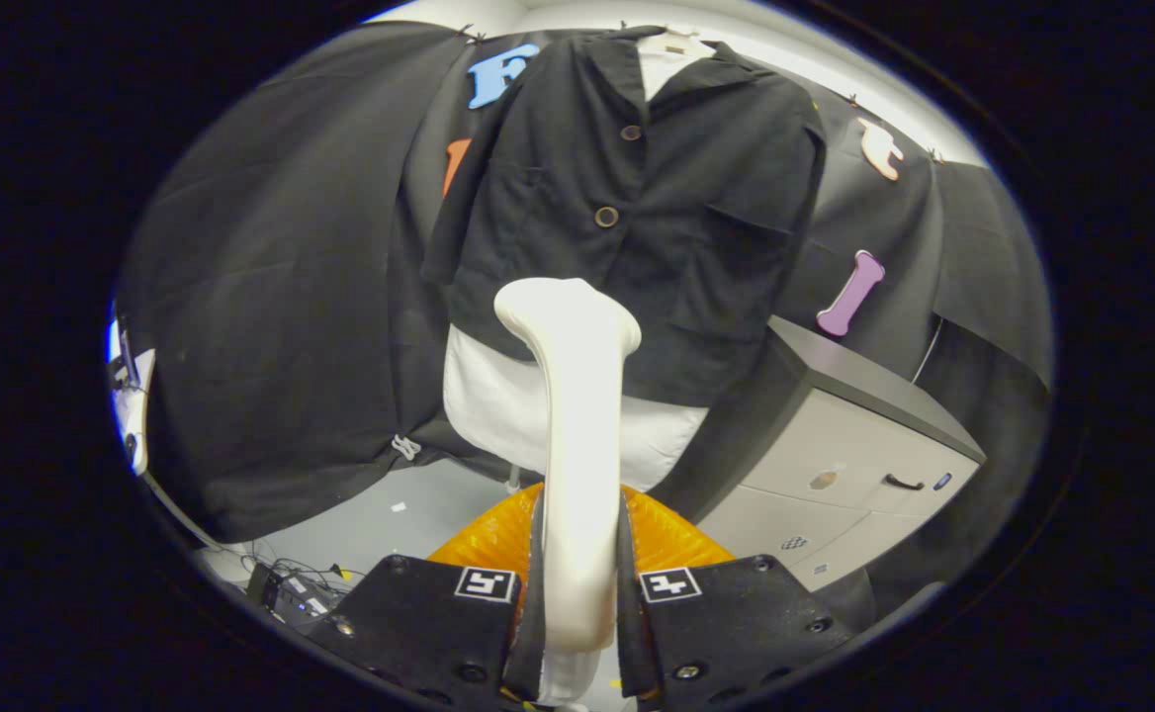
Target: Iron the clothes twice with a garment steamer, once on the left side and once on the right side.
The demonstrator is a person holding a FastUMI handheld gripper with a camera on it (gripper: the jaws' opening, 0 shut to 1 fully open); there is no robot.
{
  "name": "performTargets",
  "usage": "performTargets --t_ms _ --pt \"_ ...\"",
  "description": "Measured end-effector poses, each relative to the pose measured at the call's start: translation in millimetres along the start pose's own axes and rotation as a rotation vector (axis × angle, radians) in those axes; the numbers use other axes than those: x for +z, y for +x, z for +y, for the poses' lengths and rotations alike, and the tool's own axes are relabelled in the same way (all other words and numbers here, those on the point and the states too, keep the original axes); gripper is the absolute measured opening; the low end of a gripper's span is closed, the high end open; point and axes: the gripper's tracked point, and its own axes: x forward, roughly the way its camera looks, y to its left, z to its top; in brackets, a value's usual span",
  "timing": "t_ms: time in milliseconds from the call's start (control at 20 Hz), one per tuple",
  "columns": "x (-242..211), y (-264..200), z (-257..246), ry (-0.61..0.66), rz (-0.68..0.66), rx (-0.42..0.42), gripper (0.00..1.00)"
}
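Glossy white plastic garment steamer [577,445], smooth and curved with a flared rounded head, stands upright between the jaws of the gripper [577,603]; both fingers press its handle, closed tight on it; its lower end is cut off below the fingers; ribbed orange piece [671,534] behind the handle, mostly hidden; black matte buttoned jacket [637,198] hangs just beyond the steamer head over a white garment [498,405]; grey cabinet [854,445] beside the jacket, partly covered.
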Motion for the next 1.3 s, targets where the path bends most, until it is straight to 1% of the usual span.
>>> performTargets --t_ms 300,450,650,950,1300 --pt "-22 -65 -109 0.092 0.021 -0.046 0.32" --pt "-32 -103 -164 0.139 0.005 -0.102 0.32" --pt "-58 -147 -218 0.186 -0.001 -0.153 0.32" --pt "-99 -195 -269 0.252 0.014 -0.190 0.33" --pt "-128 -221 -303 0.295 0.030 -0.191 0.33"
